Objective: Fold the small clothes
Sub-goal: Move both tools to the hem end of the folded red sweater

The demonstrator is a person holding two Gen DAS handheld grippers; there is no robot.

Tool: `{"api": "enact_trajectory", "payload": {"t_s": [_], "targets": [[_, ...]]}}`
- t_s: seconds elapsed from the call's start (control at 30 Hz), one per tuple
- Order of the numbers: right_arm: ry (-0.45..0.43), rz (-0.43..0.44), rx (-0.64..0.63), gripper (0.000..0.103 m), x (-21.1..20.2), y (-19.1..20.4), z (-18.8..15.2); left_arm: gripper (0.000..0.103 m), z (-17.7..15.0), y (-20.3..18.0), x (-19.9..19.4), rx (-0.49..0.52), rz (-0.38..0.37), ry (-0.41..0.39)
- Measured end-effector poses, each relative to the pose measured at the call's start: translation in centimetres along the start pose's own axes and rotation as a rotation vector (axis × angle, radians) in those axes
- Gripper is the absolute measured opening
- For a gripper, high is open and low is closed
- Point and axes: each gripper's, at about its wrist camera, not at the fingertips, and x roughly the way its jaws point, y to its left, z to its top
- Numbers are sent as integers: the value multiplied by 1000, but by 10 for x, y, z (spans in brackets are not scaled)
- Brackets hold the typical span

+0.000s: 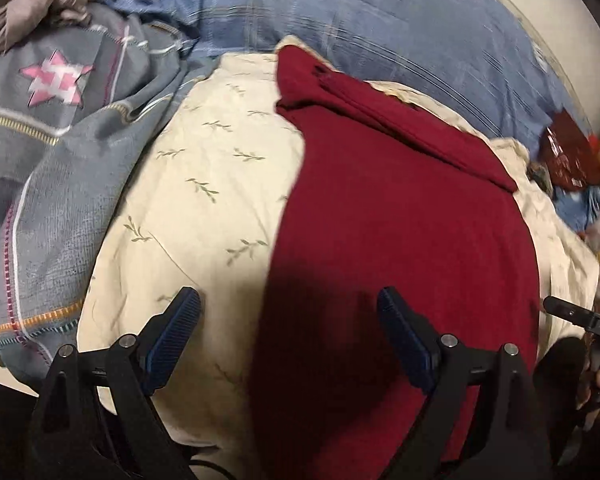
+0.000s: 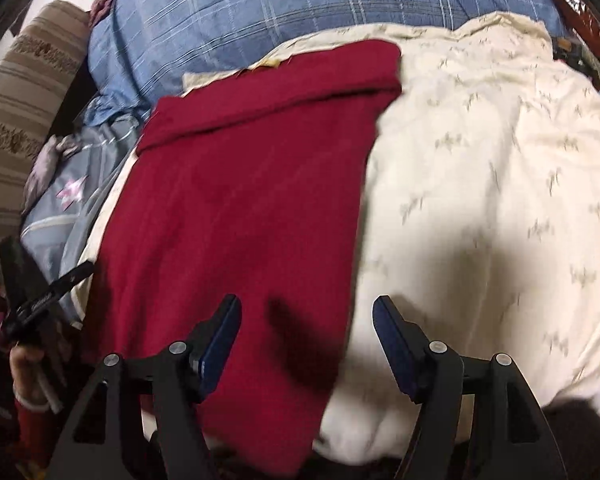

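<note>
A dark red garment (image 1: 396, 216) lies flat on a cream leaf-print cover (image 1: 204, 184), its far end folded over into a band. My left gripper (image 1: 288, 308) hovers open above the garment's near left edge, nothing between its blue pads. In the right wrist view the same red garment (image 2: 244, 200) stretches away on the cream cover (image 2: 492, 184). My right gripper (image 2: 306, 314) hangs open over the garment's near right edge, its jaws empty. The other gripper's tip shows at the right edge of the left view (image 1: 580, 318) and at the left edge of the right view (image 2: 48, 292).
A blue plaid pillow (image 1: 380, 28) lies beyond the garment. A grey blanket with a pink star (image 1: 56, 80) is bunched on the left. Dark red and blue packets (image 1: 572, 164) sit at the far right. A striped beige cushion (image 2: 24, 112) stands at the left. A hand (image 2: 28, 364) grips the left tool.
</note>
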Motion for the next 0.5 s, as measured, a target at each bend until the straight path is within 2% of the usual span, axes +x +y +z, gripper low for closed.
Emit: {"api": "enact_trajectory", "payload": {"t_s": [0.07,0.13,0.23,0.43,0.5], "targets": [[43,33,-17,70,1,1,-11,91,-5,-4,-1,36,-3,16],[78,27,-33,70,3,-1,-23,91,-13,-6,0,57,-11,49],[123,51,-42,70,7,-3,-36,91,-26,-6,2,94,11,83],[204,140,-33,68,26,-5,-50,91,-38,-8,-1,145,34,100],[222,155,-37,59,33,-1,-52,91,-39,-5,-1,140,37,107]]}}
